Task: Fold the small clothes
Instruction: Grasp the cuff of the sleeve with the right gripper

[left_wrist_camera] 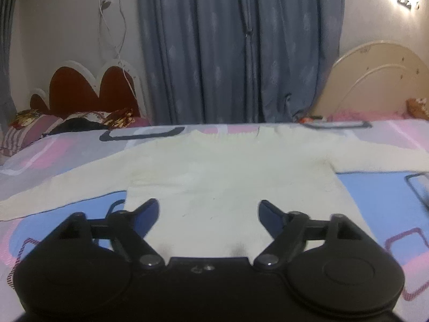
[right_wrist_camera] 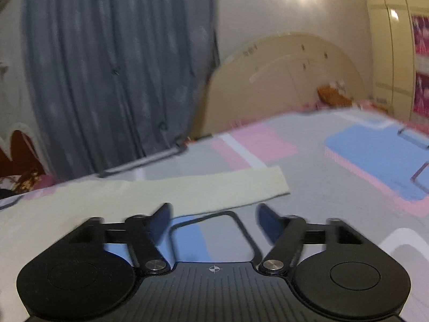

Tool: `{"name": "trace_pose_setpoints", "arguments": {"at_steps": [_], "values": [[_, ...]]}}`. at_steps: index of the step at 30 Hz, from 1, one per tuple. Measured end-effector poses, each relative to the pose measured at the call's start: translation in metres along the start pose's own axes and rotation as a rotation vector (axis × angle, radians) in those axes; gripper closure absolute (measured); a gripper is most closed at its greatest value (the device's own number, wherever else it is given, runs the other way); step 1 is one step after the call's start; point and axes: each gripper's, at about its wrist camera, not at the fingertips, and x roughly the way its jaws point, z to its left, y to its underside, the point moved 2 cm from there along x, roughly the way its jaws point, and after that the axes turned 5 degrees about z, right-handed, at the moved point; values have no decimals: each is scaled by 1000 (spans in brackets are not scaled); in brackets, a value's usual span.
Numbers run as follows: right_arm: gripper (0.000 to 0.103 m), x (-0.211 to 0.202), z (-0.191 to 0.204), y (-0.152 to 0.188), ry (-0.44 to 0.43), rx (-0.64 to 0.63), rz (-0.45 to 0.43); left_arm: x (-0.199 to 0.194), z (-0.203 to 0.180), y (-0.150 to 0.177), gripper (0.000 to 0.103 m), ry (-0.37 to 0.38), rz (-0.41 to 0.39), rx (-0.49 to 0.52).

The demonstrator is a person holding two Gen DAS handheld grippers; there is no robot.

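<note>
Two grippers, left (left_wrist_camera: 207,210) and right (right_wrist_camera: 213,214), hover with jaws apart and nothing between the pads; the left hangs over the sweater's hem, the right over bare sheet beside one sleeve (right_wrist_camera: 214,186). One patterned bed (left_wrist_camera: 375,187) carries one cream sweater (left_wrist_camera: 214,166), spread flat with both sleeves outstretched. Behind stand one grey curtain (left_wrist_camera: 228,53), two headboards, red (left_wrist_camera: 80,88) and cream (left_wrist_camera: 375,80), and several pillows (left_wrist_camera: 32,128).
</note>
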Motion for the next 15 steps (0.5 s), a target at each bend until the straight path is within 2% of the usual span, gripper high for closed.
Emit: {"name": "trace_pose_setpoints", "arguments": {"at_steps": [3, 6, 10, 14, 15], "values": [[38, 39, -24, -7, 13, 71, 17, 10, -5, 4, 20, -6, 22, 14], [53, 73, -49, -10, 25, 171, 61, 18, -4, 10, 20, -20, 59, 29], [53, 96, -76, -11, 3, 294, 94, 32, 1, 14, 20, -43, 98, 31], [54, 100, -86, -14, -18, 330, 84, 47, 2, 8, 20, -43, 114, -5], [67, 102, -87, -15, -12, 317, 87, 50, 2, 5, 20, -40, 113, -16]]}}
